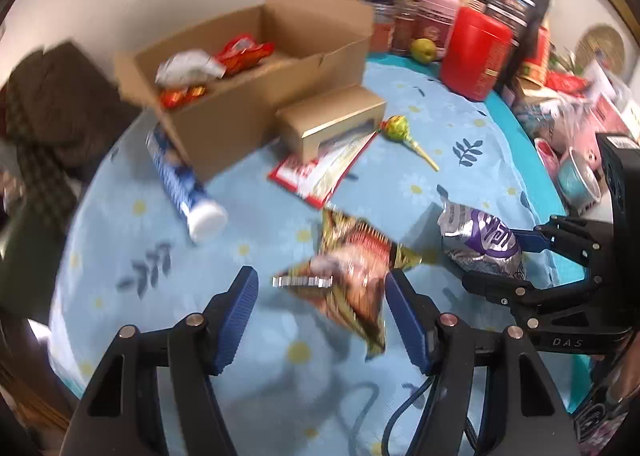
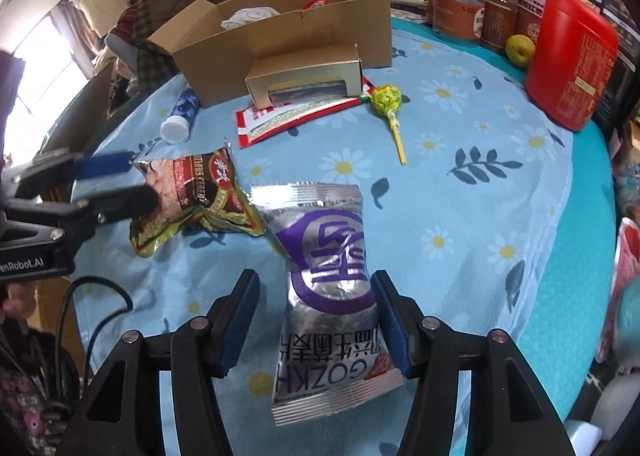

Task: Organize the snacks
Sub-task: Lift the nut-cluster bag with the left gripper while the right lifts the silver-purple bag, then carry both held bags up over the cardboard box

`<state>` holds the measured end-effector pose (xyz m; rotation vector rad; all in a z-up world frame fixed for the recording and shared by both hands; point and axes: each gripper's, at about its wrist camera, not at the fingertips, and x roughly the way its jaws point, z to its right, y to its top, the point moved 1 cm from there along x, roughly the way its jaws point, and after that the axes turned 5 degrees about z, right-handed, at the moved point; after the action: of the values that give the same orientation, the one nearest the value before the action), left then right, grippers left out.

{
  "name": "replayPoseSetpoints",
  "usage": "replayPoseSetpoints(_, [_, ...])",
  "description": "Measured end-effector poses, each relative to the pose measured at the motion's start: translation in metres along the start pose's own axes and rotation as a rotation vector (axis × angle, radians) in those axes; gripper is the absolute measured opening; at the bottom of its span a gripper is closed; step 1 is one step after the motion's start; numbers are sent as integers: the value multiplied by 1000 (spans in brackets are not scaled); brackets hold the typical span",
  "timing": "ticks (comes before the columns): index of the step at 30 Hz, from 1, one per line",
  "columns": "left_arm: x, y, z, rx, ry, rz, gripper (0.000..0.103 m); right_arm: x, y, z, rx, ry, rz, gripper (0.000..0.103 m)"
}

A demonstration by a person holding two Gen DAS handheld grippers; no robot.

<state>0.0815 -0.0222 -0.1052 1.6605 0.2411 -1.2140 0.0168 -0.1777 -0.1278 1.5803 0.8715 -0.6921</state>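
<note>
Silver packet [image 2: 332, 288] between right claw [image 2: 316, 320] fingers, untouched

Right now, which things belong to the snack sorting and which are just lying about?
Job: silver packet, gold packet, lollipop, blue tube, red packet, big box.
Lying about: red canister, apple, jars.

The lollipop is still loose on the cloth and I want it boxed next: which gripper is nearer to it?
Right, narrowly. The right gripper straddles the silver-purple packet just below the lollipop; the left gripper sits farther left, over the red-gold packet.
</note>
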Motion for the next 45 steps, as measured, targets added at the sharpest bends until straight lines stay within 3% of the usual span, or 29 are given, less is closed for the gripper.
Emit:
replayPoseSetpoints(7, [26,15,11,69,-108,-91,66,1,7,4,1,-8,2,58])
replayPoseSetpoints(16, [64,6,10,21,-197,-242,66,10,10,15,13,-3,-30,58])
replayPoseSetpoints(20, [64,4,14,40,-169,-202,65,17,10,14,-4,-16,-46,58])
replayPoseSetpoints(22, [64,4,15,50,-146,-184,58,18,9,10,-24,-33,-40,58])
replayPoseSetpoints(25, [62,1,19,82,-117,-155,55,19,7,5,-57,-56,-34,58])
replayPoseSetpoints(27, [60,1,19,88,-111,-147,54,18,4,2,-86,-84,-21,50])
replayPoseSetpoints(28, [59,1,18,87,-114,-142,54,18,4,1,-92,-89,-15,40])
replayPoseSetpoints(31, [55,0,13,52,-134,-139,54,15,2,0,-77,-98,5,38])
replayPoseSetpoints(45, [20,-20,-1,-73,-144,-88,54,-6,-3,-27,-83,4,60,37])
